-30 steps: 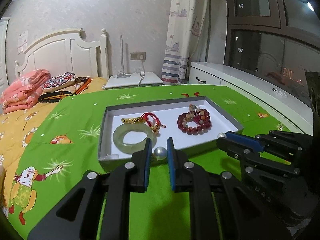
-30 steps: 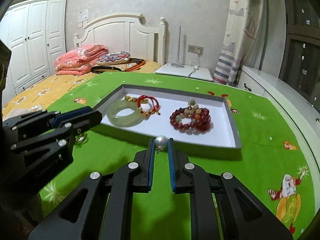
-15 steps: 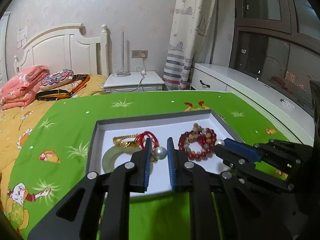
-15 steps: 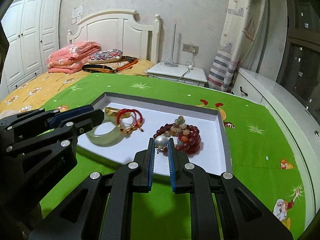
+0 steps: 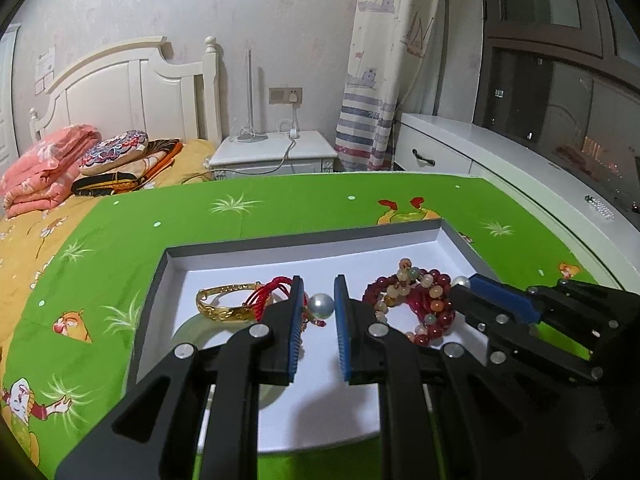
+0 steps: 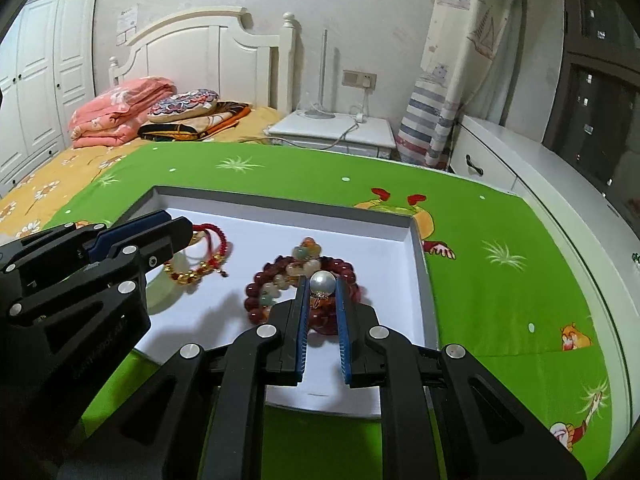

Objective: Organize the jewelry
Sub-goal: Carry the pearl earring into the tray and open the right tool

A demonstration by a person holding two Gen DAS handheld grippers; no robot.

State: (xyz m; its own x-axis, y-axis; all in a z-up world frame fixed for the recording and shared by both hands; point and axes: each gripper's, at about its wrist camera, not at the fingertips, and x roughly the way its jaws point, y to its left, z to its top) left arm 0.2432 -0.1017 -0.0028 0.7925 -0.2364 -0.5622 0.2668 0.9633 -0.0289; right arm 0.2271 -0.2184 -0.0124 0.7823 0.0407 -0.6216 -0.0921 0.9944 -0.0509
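Pearls: one pearl point(image 5: 322, 305) pinched in left gripper point(image 5: 317, 307); another pearl point(image 6: 322, 282) pinched in right gripper point(image 6: 321, 286); both above tray point(image 6: 420, 264).
Tray contents: gold bangle point(image 5: 224, 307), red cord bracelet point(image 6: 216, 254), red bead strands point(image 5: 420, 304).

No readable text anywhere. Faint embossed lettering on left gripper point(image 6: 100, 256) body, left of right jaws — illegible. Paper notice point(image 6: 129, 24) on wall, far beyond jaws — too small to read.

Both wrist cameras look forward and down, close over the same tray point(image 5: 158, 280) point(image 6: 418, 256), side by side.
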